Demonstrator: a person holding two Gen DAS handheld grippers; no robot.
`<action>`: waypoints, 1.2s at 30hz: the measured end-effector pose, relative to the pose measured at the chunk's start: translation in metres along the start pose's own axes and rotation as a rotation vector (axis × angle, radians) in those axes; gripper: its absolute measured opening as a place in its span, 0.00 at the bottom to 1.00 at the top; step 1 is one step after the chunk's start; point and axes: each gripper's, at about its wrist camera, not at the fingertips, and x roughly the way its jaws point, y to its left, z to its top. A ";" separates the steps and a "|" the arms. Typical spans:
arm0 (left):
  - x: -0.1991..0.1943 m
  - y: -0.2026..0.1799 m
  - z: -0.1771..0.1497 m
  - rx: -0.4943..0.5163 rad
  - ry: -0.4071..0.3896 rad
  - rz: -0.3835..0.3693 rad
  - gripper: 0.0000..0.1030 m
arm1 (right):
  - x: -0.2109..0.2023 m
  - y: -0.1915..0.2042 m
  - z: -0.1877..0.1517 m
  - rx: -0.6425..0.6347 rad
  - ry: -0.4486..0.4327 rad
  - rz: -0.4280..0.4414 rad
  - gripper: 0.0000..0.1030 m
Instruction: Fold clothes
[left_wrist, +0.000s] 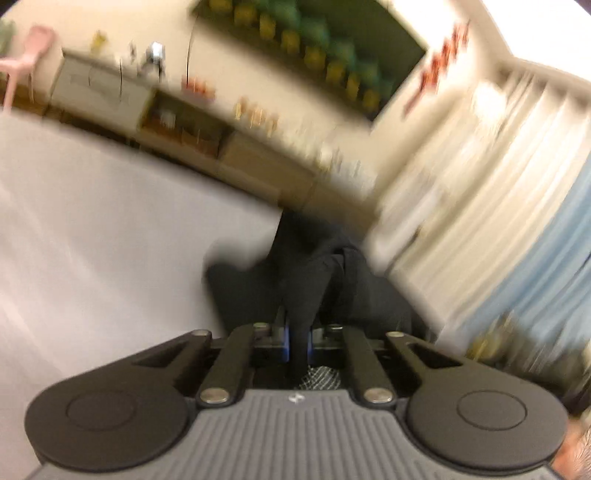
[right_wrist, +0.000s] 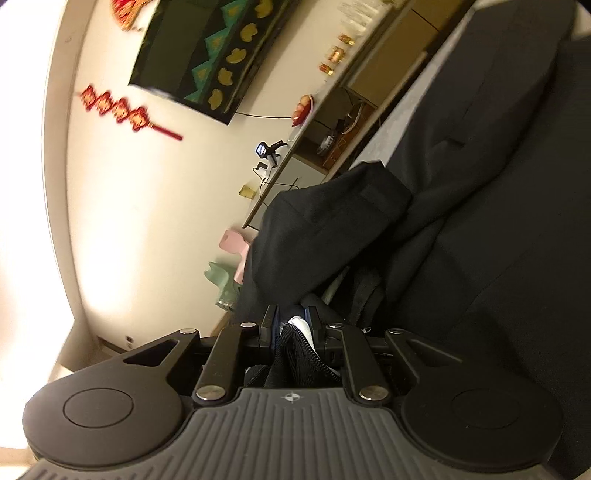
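Left gripper (left_wrist: 299, 334): both fingers clenched on a narrow fold of the black fabric garment (left_wrist: 314, 277), blue finger pads (left_wrist: 283, 338) pressed against the cloth from either side. The garment bunches up just ahead of the fingers and hangs at the edge of the pale grey flat surface (left_wrist: 110, 229) — whether it touches the surface there is hard to tell, the left view is badly motion-blurred.

Right gripper (right_wrist: 293, 325): fingers clamped on the same black garment (right_wrist: 480, 221) at a zippered edge, black zipper teeth (right_wrist: 317, 354) and a bit of white lining showing between the pads. From the grip the cloth spreads up and to the right, filling most of the right view, with a sleeve-like fold draped across the middle.

Room, seen tilted in both views: cream wall (right_wrist: 129, 221), a long low wooden sideboard (left_wrist: 221, 147) with open shelves and small items on top, a dark green wall hanging with yellow and teal shapes (right_wrist: 207, 55), a red string ornament (right_wrist: 118, 110), a small camera on a stand (right_wrist: 267, 149) with cables. Pink plastic chair (left_wrist: 26, 62) at the far end — a pale green one (right_wrist: 219, 280) beside it in the right view. White pleated curtains (left_wrist: 480, 177) and a light blue panel (left_wrist: 554, 258) at the right of the left view.
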 end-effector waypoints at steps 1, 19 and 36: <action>-0.022 0.004 0.021 -0.025 -0.069 -0.015 0.07 | 0.003 0.011 -0.005 -0.043 0.011 0.019 0.15; -0.112 0.113 0.033 -0.054 0.122 0.355 0.80 | 0.033 0.047 -0.054 -0.546 0.213 -0.347 0.85; -0.095 0.160 0.011 -0.177 0.176 0.608 0.73 | 0.044 0.106 -0.089 -1.068 0.076 -0.349 0.89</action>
